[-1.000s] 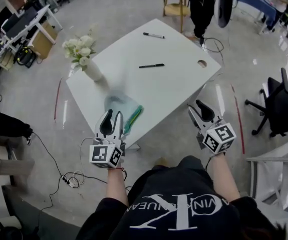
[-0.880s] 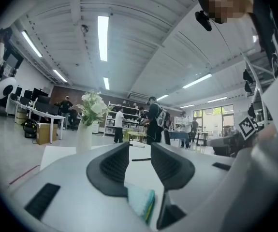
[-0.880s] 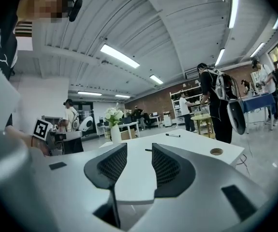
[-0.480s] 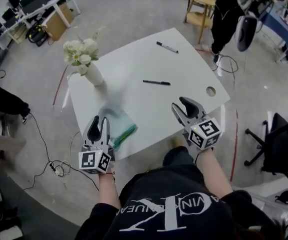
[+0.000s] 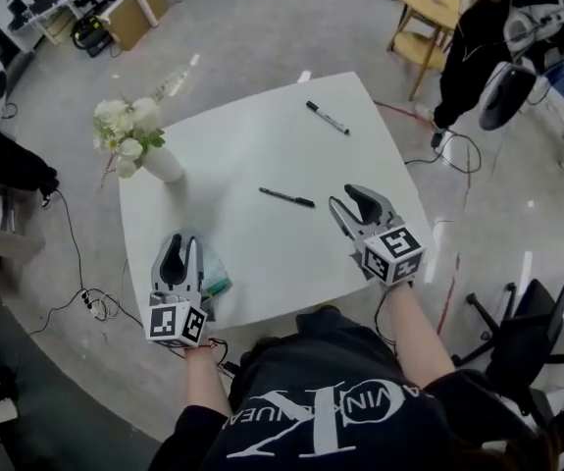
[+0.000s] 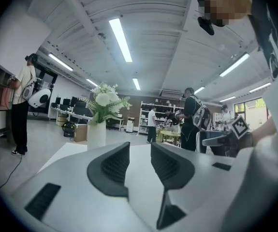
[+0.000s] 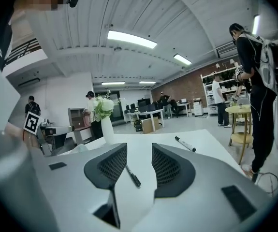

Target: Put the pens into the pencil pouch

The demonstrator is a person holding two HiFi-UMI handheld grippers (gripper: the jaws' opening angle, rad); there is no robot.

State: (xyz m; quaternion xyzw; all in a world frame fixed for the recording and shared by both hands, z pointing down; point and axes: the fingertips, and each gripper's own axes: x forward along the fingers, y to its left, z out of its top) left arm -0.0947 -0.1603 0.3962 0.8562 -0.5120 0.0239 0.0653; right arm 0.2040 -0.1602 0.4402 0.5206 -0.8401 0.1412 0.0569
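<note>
Two black pens lie on the white table (image 5: 252, 155): the nearer pen (image 5: 286, 197) mid-table, the farther pen (image 5: 328, 118) by the far right edge. The translucent pouch with a teal edge (image 5: 215, 275) lies at the near left edge, mostly hidden by my left gripper (image 5: 183, 243), which hovers over it, open and empty (image 6: 139, 153). My right gripper (image 5: 348, 199) is open over the table's near right part. In the right gripper view (image 7: 139, 156) the nearer pen (image 7: 131, 175) lies just beyond the jaws, the farther pen (image 7: 184, 144) behind it.
A white vase of flowers (image 5: 134, 140) stands at the table's far left corner, also the vase (image 6: 99, 129) ahead of my left gripper. A person (image 5: 483, 57) stands by a round wooden table (image 5: 434, 3) beyond the far right. Office chair (image 5: 517, 312) at the right.
My right gripper has swung left from off the table's edge to over its near right part, close to the nearer pen. My left gripper has shifted over the pouch. Both stay open.
</note>
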